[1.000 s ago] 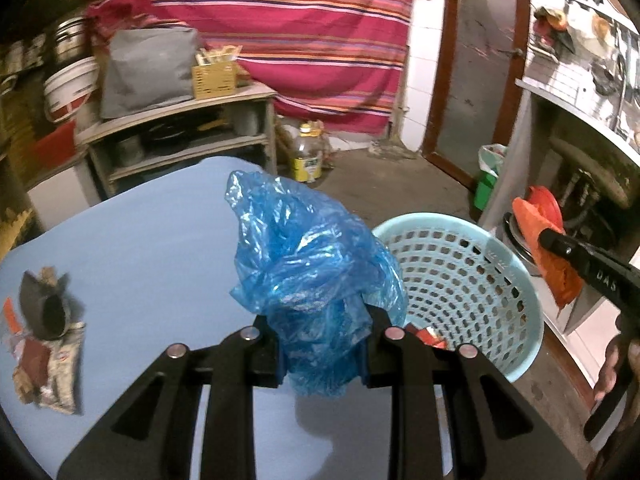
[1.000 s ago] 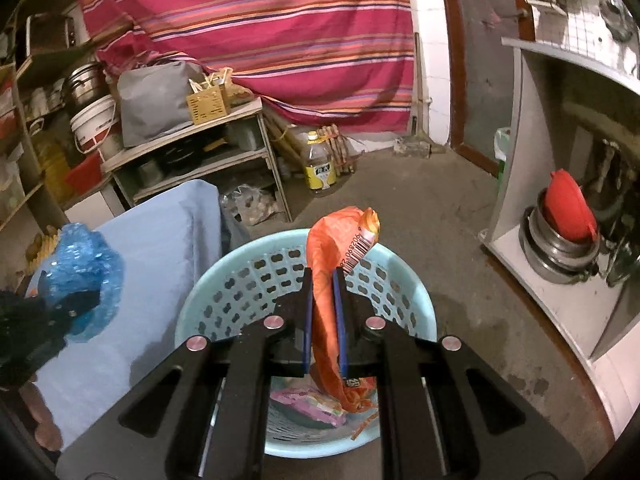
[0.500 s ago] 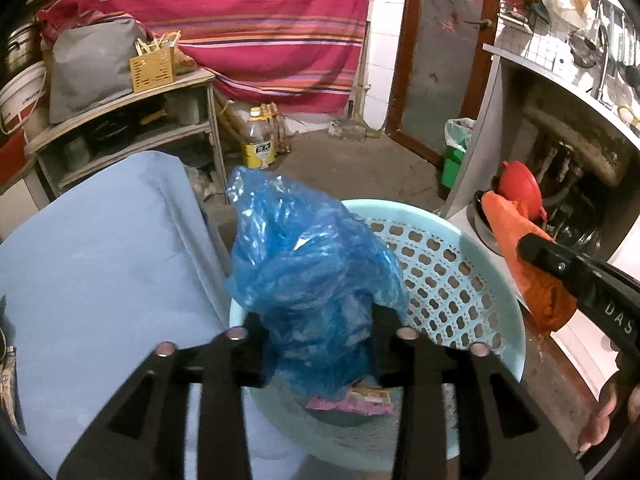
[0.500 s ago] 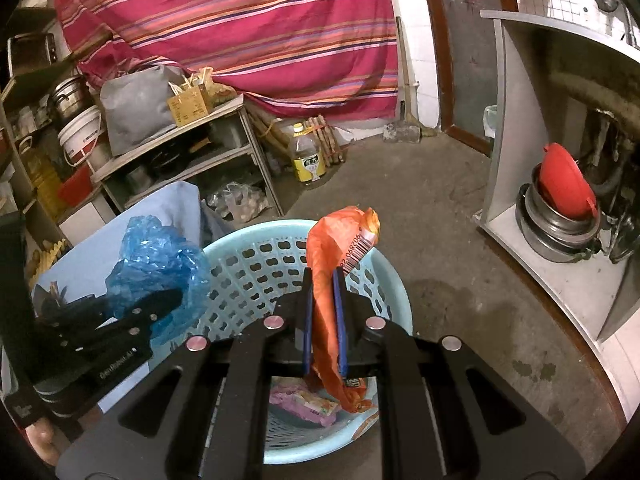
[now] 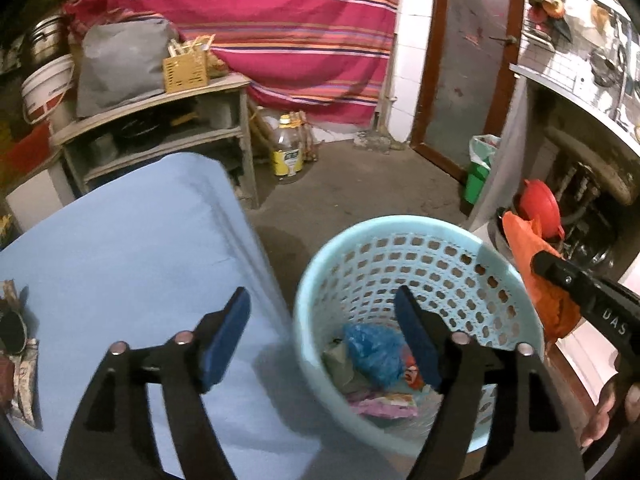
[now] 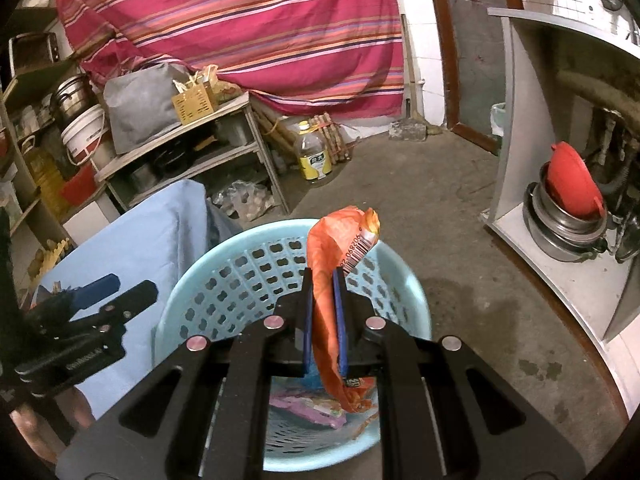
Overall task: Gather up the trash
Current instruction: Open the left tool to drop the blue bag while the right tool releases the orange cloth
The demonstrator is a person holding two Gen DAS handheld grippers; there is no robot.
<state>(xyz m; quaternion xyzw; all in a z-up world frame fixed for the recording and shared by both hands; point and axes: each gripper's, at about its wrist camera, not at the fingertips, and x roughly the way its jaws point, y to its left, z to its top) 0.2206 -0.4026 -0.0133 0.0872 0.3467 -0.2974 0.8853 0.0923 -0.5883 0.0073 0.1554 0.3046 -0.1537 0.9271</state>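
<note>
A light blue perforated basket (image 5: pixel 424 248) (image 6: pixel 224 280) stands on the floor beside the blue-covered table (image 5: pixel 120 248). My left gripper (image 5: pixel 322 304) hovers over the basket's near rim with its jaws opening and nothing between them. The blue plastic bag (image 5: pixel 374 350) lies inside the basket on other wrappers. My right gripper (image 6: pixel 322 292) is shut on an orange snack wrapper (image 6: pixel 340 240) above the basket; the same wrapper (image 5: pixel 532 272) shows at the right of the left wrist view. The left gripper (image 6: pixel 116 288) appears at the left of the right wrist view.
More wrappers and a dark scrap (image 5: pixel 16 340) lie at the table's left edge. A shelf unit (image 5: pixel 160 132) with a grey bag and yellow crate stands behind the table. An oil bottle (image 5: pixel 286 152) sits on the floor. Stacked pots with a red lid (image 6: pixel 568 200) sit low at right.
My left gripper moved right from over the table to the basket, spread its jaws and let go of the blue bag, which fell into the basket. The right gripper kept the orange wrapper.
</note>
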